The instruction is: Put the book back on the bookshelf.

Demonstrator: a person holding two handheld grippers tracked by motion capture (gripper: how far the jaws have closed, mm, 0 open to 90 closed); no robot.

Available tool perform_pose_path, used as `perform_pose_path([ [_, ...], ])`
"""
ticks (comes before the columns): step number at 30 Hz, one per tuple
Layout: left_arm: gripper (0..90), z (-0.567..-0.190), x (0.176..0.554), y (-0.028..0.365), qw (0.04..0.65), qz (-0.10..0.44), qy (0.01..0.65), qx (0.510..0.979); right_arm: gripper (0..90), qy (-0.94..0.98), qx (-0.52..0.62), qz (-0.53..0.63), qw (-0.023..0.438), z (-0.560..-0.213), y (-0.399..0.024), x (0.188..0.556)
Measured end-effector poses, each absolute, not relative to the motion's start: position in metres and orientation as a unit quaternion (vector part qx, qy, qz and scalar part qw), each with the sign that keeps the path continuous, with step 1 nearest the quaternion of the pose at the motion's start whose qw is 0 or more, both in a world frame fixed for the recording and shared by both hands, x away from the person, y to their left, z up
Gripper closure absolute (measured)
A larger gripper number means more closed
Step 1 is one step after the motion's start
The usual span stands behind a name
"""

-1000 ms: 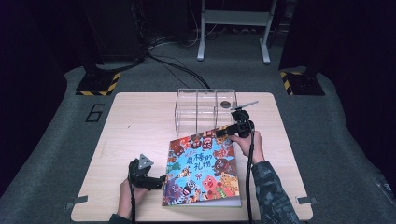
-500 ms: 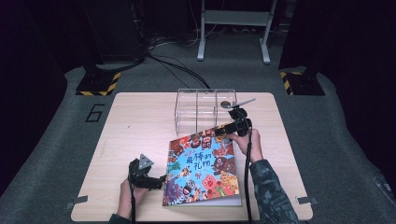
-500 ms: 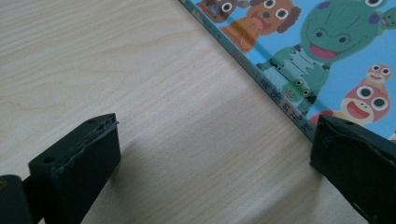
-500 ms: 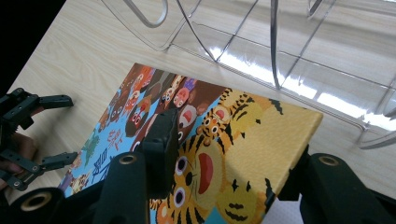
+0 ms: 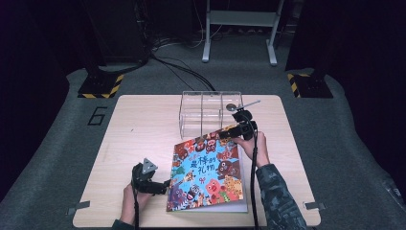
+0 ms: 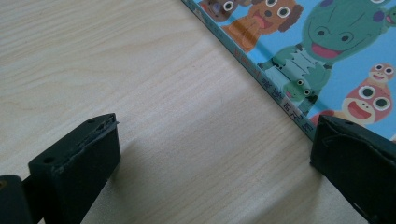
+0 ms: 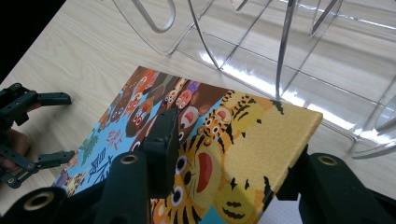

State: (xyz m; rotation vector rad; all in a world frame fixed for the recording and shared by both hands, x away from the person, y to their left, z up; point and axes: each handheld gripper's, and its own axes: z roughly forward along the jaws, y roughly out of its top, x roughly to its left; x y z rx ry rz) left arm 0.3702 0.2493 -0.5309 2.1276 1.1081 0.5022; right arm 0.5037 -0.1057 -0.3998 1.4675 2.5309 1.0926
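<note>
A colourful picture book [image 5: 206, 175] with cartoon animals lies at the front middle of the wooden table [image 5: 139, 129]. My right gripper [image 5: 230, 135] is shut on the far right corner of the book [image 7: 224, 135]. That corner is lifted off the table, just in front of a clear acrylic rack [image 7: 261, 51]. A white strip of page shows along the book's right edge. My left gripper [image 5: 166, 184] rests low on the table at the book's left edge. Its jaws stand open in the left gripper view [image 6: 215, 149], with one finger [image 6: 79, 154] on bare wood and the other at the book's spine [image 6: 261, 74].
The clear rack [image 5: 203, 112] with upright dividers stands at the table's back middle. A small round metal part on a rod [image 5: 239, 105] sits at its right end. Dark carpet, cables and black stands surround the table.
The book corner held by my right gripper has risen a little toward the rack. The left gripper has stayed where it was.
</note>
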Motion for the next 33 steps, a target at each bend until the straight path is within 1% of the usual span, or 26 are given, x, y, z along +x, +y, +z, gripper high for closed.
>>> perform_pose_path([
  [3, 1.3, -0.531, 0.37, 0.249, 0.338, 0.193, 0.425, 0.817, 52.5, 0.812, 0.466, 0.351, 0.008, -0.399, -0.106, 0.503],
  [8, 1.3, -0.531, 0.37, 0.249, 0.339, 0.193, 0.426, 0.817, 53.5, 0.815, 0.447, 0.368, 0.024, -0.397, -0.106, 0.499],
  [19, 1.3, -0.531, 0.37, 0.249, 0.339, 0.193, 0.425, 0.817, 53.7, 0.82, 0.427, 0.379, 0.039, -0.398, -0.108, 0.494],
  [33, 1.4, -0.531, 0.37, 0.249, 0.34, 0.192, 0.432, 0.813, 54.3, 0.813, 0.407, 0.41, 0.077, -0.399, -0.114, 0.475],
])
